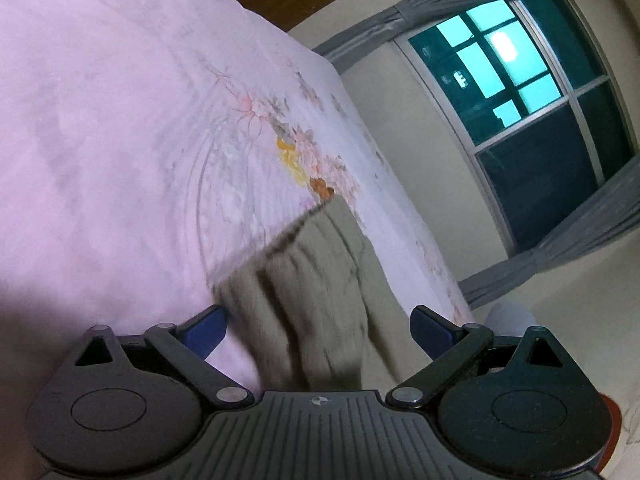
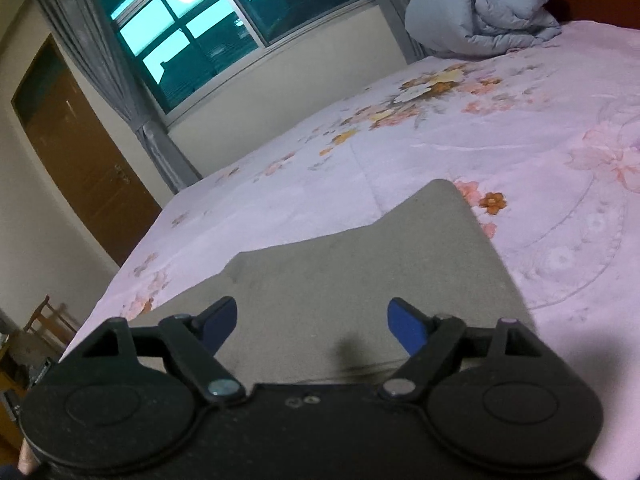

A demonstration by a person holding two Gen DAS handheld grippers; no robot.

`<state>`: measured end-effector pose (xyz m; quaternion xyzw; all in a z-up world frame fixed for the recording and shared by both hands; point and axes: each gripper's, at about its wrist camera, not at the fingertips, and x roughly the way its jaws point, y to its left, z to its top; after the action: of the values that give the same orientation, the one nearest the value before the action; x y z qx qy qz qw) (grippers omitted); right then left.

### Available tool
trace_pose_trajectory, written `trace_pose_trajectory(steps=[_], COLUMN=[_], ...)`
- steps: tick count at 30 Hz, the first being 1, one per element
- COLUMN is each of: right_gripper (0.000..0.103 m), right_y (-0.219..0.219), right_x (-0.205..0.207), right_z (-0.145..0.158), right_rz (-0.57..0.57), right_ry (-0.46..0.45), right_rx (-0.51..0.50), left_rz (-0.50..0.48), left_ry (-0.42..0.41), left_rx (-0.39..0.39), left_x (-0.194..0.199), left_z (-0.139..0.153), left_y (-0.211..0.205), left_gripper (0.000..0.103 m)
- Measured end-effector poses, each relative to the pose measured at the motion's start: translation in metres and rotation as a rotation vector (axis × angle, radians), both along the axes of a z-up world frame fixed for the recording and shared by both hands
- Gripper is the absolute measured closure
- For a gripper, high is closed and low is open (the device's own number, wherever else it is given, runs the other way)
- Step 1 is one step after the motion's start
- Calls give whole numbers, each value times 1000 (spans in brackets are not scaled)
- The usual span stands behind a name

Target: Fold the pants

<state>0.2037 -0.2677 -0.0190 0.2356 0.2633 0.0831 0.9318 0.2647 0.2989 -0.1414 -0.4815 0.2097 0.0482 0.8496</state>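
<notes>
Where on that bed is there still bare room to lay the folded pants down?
Bare pink bedspread stretches between the grey pants and the rolled blue quilt, and leftward toward the window-side edge. It is crowded only at the near edge, under the pants and both open grippers.

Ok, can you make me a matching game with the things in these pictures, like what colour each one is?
Things:
1. pants
2. bedsheet
3. rolled quilt
4. door

Colours:
A. brown
B. pink with flowers
C. khaki
D. pale blue-grey

Pairs: 1-C, 2-B, 3-D, 4-A
</notes>
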Motion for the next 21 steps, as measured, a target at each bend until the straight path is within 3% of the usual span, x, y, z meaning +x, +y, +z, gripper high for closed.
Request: trace_pose_trajectory(steps=[3,4,5,6,8,10,15,21], right_gripper=[27,27,26,26,26,26,26,17], right_y=[12,16,21,25,35,51,99,143], right_x=[4,5,6,9,15,19,28,22], right_z=[1,1,0,-2,-6,-10,-24,-32], right_rz=[7,13,18,24,39,63,103,121], right_ry=[-2,1,6,19,52,63,85,26], right_rx=[-22,-32,-40,-52,-72,-128,-276,-438], left_rz=[10,2,-3,2,1,-26,-51,-109], left_ry=[-3,3,25,47,-2,-19,-78,-106], left_rx=[-9,6,33,23,-50,-4,-3,68], left_x=[16,18,15,12,0,-1,-1,-5], left_z=[-4,-3,-2,-2,-4,7,33,66], left_y=[4,3,3,5,14,12,8,4], left_gripper=[6,10,51,61,61,61,67,67])
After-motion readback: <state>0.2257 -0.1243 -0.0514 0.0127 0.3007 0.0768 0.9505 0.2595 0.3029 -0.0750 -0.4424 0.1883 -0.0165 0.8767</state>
